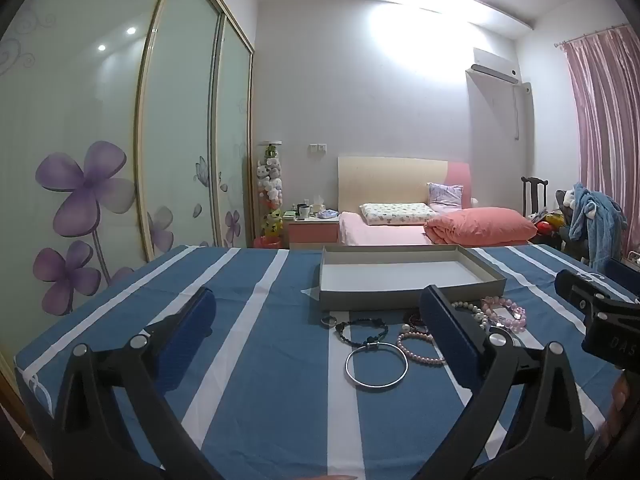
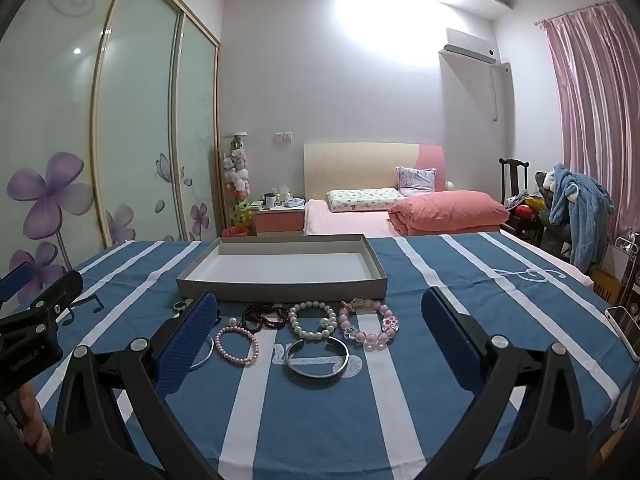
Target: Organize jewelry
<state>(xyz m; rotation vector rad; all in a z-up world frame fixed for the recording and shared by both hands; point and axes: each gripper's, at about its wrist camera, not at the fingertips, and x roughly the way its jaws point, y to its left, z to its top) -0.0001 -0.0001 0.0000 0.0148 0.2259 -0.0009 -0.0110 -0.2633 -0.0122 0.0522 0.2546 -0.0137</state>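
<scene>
Both hand-held grippers, left (image 1: pixel 316 312) and right (image 2: pixel 320 312), spread, holding nothing; left reads "ConRoboLAI".

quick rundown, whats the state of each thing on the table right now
left gripper: open, holding nothing
right gripper: open, holding nothing
gray tray: empty, flat on the striped cloth
white pearl bracelet: on the cloth, outside the tray
pink pearl bracelet: on the cloth
pink flower bead bracelet: on the cloth
dark red bead bracelet: on the cloth
wide metal bangle: lying flat
thin silver bangle: lying flat
dark cord bracelet: on the cloth
</scene>
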